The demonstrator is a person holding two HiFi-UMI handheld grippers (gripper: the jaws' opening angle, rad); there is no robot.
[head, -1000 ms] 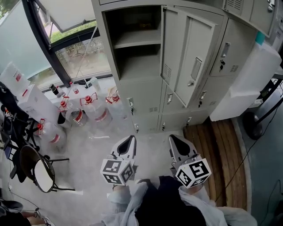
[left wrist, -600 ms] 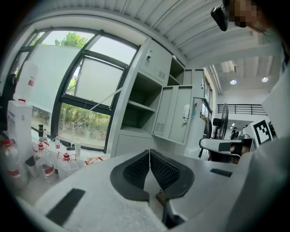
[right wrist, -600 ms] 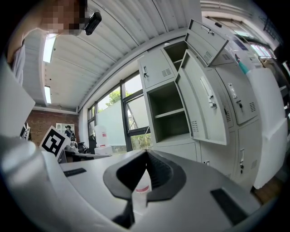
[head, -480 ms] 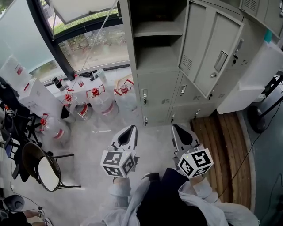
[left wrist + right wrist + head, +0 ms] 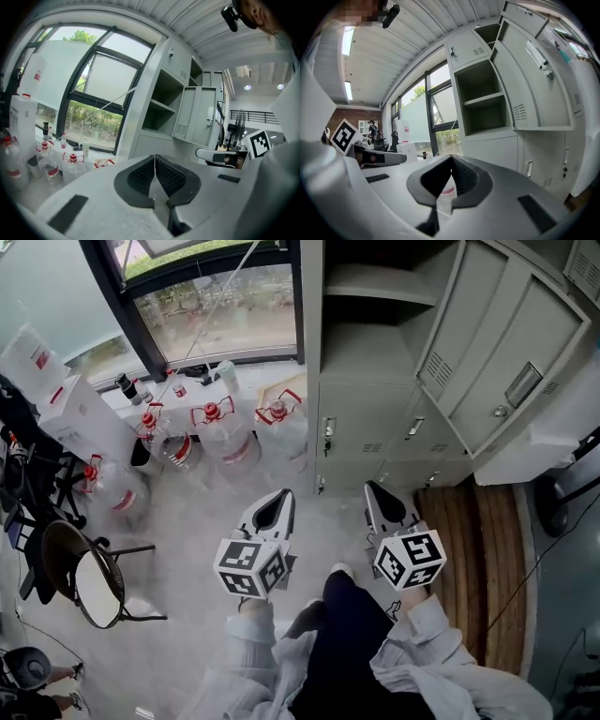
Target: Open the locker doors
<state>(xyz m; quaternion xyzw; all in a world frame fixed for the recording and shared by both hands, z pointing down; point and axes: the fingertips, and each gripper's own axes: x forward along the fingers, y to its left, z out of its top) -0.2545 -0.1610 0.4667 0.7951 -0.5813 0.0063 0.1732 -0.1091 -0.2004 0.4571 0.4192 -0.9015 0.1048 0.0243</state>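
The left tool [image 5: 282,495] and right tool [image 5: 374,487] are side by side, each with its jaws pressed together on nothing. The locker bank [image 5: 323,352] stands ahead of both, untouched. 1 tall door [image 5: 506,352] hangs open ahead-right of the right tool, and the lower doors [image 5: 354,423] straight ahead are closed.

No legible text, number or brand appears in any view.

- The left cube [image 5: 248,568], on the left gripper [image 5: 281,499], and the right cube [image 5: 410,560], on the right gripper [image 5: 374,489], carry black-and-white square marker patterns, not characters.
- The white cartons [image 5: 37,362] near the window [image 5: 216,315] each bear 1 small red label, too small to read.
- The clear jugs [image 5: 228,442] carry red-and-white bands, and their print cannot be read.
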